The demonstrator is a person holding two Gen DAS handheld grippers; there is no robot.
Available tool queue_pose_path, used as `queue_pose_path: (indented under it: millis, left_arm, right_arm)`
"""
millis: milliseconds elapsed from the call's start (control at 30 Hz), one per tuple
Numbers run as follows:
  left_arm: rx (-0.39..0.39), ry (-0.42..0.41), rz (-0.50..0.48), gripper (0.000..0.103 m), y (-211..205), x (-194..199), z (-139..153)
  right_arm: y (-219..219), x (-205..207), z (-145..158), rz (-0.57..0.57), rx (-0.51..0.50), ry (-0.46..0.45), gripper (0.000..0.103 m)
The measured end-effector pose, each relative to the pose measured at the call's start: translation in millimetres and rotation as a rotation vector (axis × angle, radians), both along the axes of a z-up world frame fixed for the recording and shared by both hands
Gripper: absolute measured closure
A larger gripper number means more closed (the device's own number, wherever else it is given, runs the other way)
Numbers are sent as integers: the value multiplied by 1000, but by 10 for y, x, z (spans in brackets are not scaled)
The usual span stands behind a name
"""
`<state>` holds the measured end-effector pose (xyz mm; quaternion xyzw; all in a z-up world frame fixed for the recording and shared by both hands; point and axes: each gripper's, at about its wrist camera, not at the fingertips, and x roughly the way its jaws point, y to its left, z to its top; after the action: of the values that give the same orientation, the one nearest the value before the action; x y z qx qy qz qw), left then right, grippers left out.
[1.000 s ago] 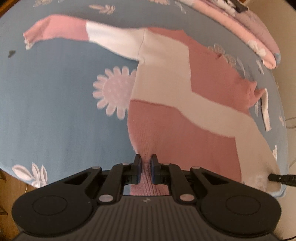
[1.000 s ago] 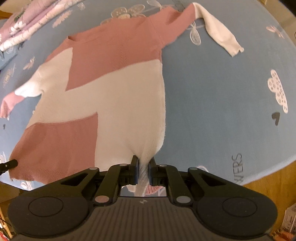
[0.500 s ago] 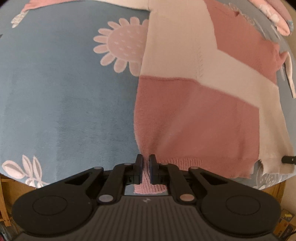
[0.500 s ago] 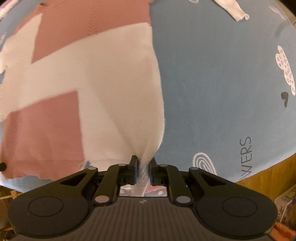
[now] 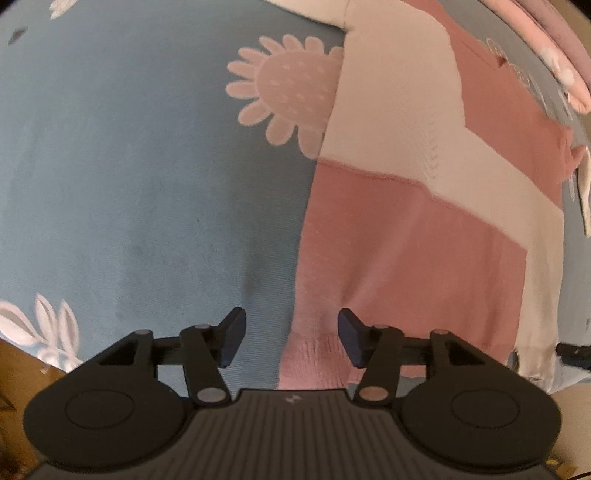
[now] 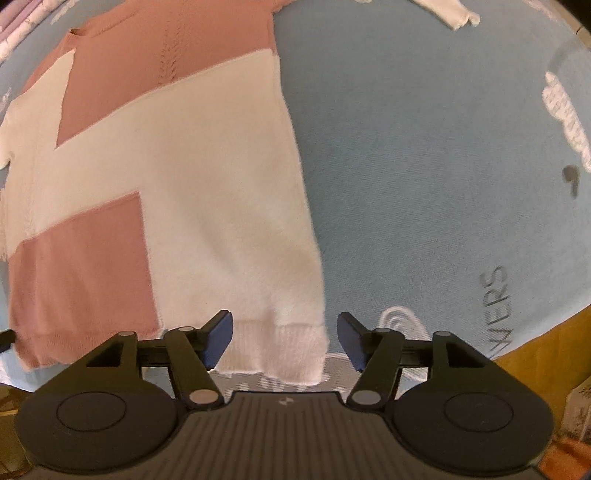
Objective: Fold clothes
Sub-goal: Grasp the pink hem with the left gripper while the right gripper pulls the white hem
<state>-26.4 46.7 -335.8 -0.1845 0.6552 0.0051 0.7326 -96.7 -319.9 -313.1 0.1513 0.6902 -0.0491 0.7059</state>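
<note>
A pink and white block-patterned sweater (image 5: 424, 206) lies flat on a blue patterned bedsheet (image 5: 129, 184). My left gripper (image 5: 291, 334) hovers over its pink hem corner; the jaws are opening, the hem lies between the pads and neither touches it. In the right wrist view the sweater (image 6: 192, 192) spreads away from me. My right gripper (image 6: 284, 334) is over the white hem corner, jaws opening, the ribbed hem resting loose between them. A white sleeve cuff (image 6: 458, 13) lies at the top right.
The bed's near edge drops to a wooden floor (image 6: 546, 343) at lower right and floor (image 5: 18, 369) at lower left. A folded pink quilt (image 5: 546, 48) lies at the far corner. The other gripper's tip (image 5: 572, 349) shows by the hem.
Both grippers sank toward the bed and then opened, letting go of the sweater's hem corners. The sweater now lies flat on the sheet.
</note>
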Motion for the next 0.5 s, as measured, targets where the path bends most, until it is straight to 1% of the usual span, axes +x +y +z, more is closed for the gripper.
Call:
queue_pose_path:
  millis: [33, 100, 167, 200, 233, 267, 300, 333, 367, 433, 500]
  left_arm:
    - [-22, 3, 4, 48, -19, -13, -25]
    - [-34, 3, -4, 48, -84, -34, -66]
    - [-37, 31, -14, 48, -157, -49, -136]
    - [-26, 31, -24, 49, -196, -56, -139]
    - [-12, 27, -34, 54, -235, -64, -133]
    - [-3, 23, -52, 66, -264, -66, -121]
    - [-11, 26, -59, 96, -274, -68, -109]
    - [-24, 30, -63, 96, -280, -69, -98]
    - [-21, 28, -72, 97, -290, -76, -65]
    - [-8, 19, -90, 97, -313, -94, 10]
    - [-2, 6, -105, 98, -319, -121, 133]
  right_arm:
    - [-4, -18, -40, -2, 6, -2, 35]
    - [7, -48, -136, -11, 4, -9, 35]
    - [41, -70, -206, -20, 8, -5, 35]
    - [62, -75, -243, -24, 6, 6, 35]
    - [90, -80, -277, -20, 13, 19, 35]
    - [120, -84, -311, -13, 23, 32, 42]
    - [156, -91, -326, -5, 17, 39, 54]
    - [180, -93, -317, 5, 14, 37, 63]
    - [200, -93, -304, 16, 14, 33, 91]
    - [186, -88, -256, -5, 37, 38, 91]
    - [172, -88, -155, 0, 38, 31, 91]
